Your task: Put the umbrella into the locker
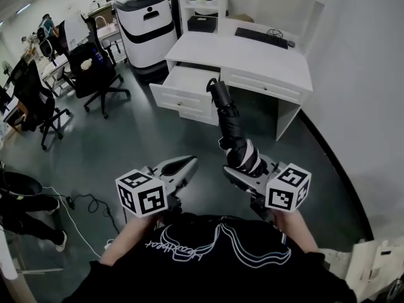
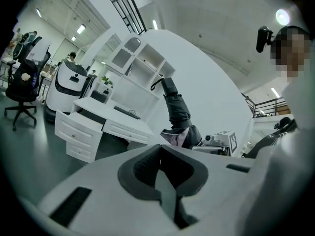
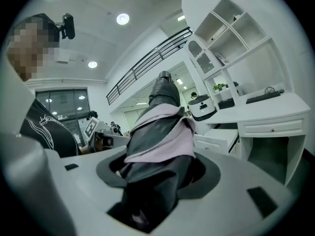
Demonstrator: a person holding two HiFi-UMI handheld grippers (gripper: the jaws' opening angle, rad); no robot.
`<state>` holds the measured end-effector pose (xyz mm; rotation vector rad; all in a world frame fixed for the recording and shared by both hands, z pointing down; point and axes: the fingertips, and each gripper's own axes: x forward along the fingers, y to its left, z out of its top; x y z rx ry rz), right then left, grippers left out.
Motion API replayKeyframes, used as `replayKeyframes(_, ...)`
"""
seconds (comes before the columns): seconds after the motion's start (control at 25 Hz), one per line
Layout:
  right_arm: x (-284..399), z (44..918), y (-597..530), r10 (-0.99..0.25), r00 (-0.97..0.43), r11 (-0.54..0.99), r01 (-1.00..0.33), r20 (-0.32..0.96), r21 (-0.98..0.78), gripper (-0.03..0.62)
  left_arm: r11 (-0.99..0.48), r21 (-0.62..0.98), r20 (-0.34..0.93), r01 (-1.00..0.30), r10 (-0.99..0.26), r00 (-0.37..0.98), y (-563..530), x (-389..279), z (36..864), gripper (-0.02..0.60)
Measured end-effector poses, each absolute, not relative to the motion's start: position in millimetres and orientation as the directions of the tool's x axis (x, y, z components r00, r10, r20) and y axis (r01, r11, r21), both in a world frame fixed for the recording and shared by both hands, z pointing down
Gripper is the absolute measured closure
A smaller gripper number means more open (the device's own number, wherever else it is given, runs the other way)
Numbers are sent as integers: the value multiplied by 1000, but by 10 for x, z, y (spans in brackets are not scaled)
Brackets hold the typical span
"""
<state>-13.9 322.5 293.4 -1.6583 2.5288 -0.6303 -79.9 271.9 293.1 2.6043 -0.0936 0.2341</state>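
At the bottom of the head view, a black shirt (image 1: 221, 257) with a white line print is seen, and a gripper is held out in front of it in each hand. The left gripper (image 1: 188, 161) is carried empty: in the left gripper view its jaws are seen brought together at the tips, with nothing between them. The right gripper (image 1: 236, 169) is clamped on a folded dark umbrella (image 1: 228, 122), whose gathered fabric, partly pale, is pressed between the jaws in the right gripper view. The umbrella is held in the air, angled up and forward over the grey-green floor (image 1: 145, 137), its handle end uppermost. Beyond its tip, a white desk (image 1: 252, 59) is set against the wall, with one drawer (image 1: 186, 84) pulled open. A black keyboard (image 1: 261, 36) is laid on the desktop. To the left of the desk, a white wheeled machine (image 1: 148, 21) is parked, and black office chairs (image 1: 95, 71) are placed further left.
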Motion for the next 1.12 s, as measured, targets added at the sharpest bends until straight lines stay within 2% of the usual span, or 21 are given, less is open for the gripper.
replayKeyframes(0.48,229,3263,2763,-886,-412,291,-851,212,-438,345,-824,552,230,-130,0,973,2200,-429,3275,576)
replayKeyframes(1.12,1294,3490,909,-884,-370,188,-841,287,-508,345,-769,625,304,-137,77,950,208,671,3520,575)
